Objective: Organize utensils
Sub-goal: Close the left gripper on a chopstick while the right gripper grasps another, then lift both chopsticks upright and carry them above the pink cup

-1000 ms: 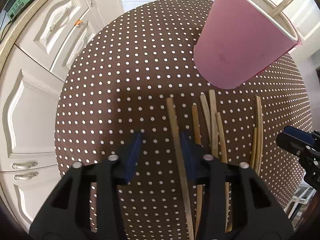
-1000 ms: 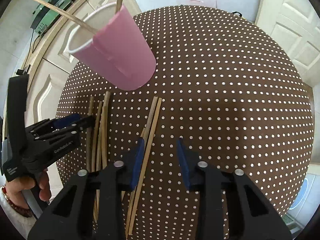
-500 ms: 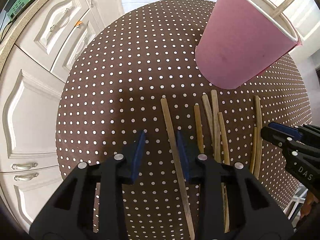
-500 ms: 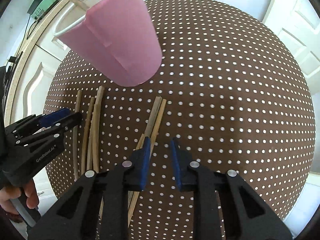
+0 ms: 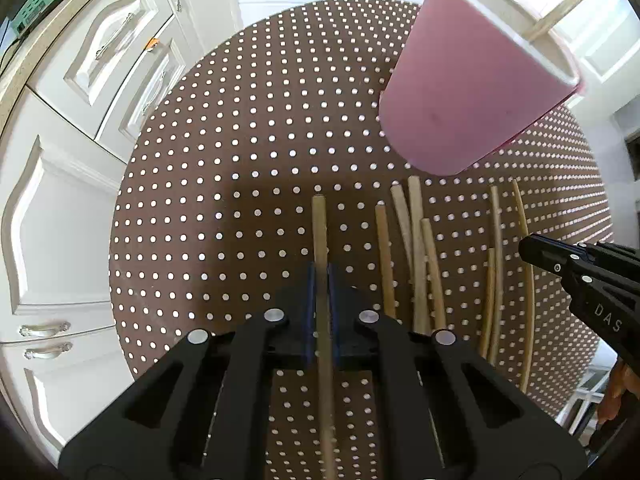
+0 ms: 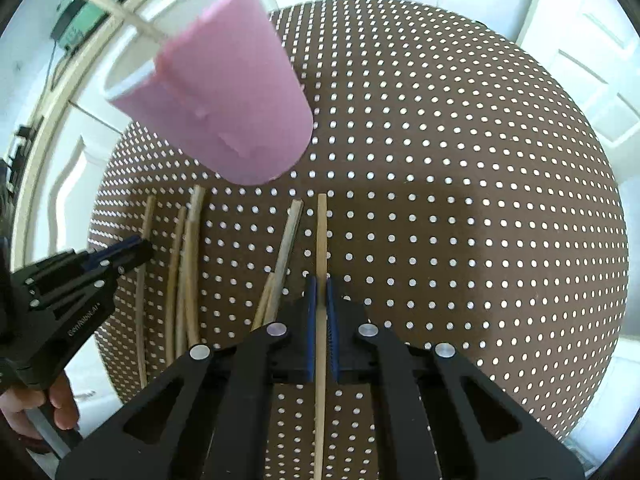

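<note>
A pink cup (image 5: 472,92) stands on the round brown dotted table (image 5: 224,152) and holds a few wooden chopsticks; it also shows in the right wrist view (image 6: 224,100). Several chopsticks (image 5: 416,252) lie side by side in front of it. My left gripper (image 5: 320,276) is shut on the leftmost chopstick (image 5: 319,224). My right gripper (image 6: 321,288) is shut on the rightmost chopstick (image 6: 321,232). Loose chopsticks (image 6: 188,256) lie to its left. Each gripper shows in the other's view, the left (image 6: 120,252) and the right (image 5: 536,248).
White cabinets (image 5: 68,128) with metal handles stand close past the table's left edge. A white door (image 6: 592,40) is beyond the right edge. The far half of the table (image 6: 440,100) is bare dotted cloth.
Both grippers went from open to shut, each closing on a chopstick. The right gripper shifted right, and its chopstick now lies apart from its neighbour.
</note>
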`<state>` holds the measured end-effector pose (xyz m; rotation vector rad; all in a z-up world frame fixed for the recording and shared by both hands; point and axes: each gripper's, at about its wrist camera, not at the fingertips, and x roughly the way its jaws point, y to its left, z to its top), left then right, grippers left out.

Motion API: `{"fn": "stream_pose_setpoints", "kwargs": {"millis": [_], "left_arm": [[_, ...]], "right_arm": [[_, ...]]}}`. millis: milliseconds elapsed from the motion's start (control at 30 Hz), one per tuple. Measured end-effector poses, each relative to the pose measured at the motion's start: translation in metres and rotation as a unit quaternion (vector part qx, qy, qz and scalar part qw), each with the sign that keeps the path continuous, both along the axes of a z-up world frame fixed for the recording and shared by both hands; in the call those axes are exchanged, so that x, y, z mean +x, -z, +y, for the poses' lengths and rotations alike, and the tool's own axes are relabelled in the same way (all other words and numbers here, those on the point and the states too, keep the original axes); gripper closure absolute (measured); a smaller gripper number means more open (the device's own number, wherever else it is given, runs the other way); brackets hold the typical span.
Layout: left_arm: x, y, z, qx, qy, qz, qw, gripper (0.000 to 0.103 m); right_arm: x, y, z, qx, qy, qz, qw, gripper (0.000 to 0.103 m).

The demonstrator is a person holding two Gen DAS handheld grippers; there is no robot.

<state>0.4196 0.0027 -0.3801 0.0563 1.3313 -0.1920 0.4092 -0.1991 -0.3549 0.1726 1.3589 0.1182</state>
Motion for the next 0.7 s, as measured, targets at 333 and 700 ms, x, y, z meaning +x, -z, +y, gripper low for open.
{"fn": "stream_pose_setpoints", "kwargs": {"millis": [333, 700], "left_arm": [[-0.012, -0.063, 0.010, -0.048, 0.016, -0.052, 0.9974, 0.097], [-0.039, -0.150, 0.023, -0.089, 0.039, -0.138, 0.9857, 0.097]], "right_arm": [[-0.010, -0.060, -0.014, 0.034, 0.026, -0.067, 0.997, 0.099], [-0.051, -0.156, -0.022, 0.062, 0.027, -0.175, 0.982, 0.099]]}}
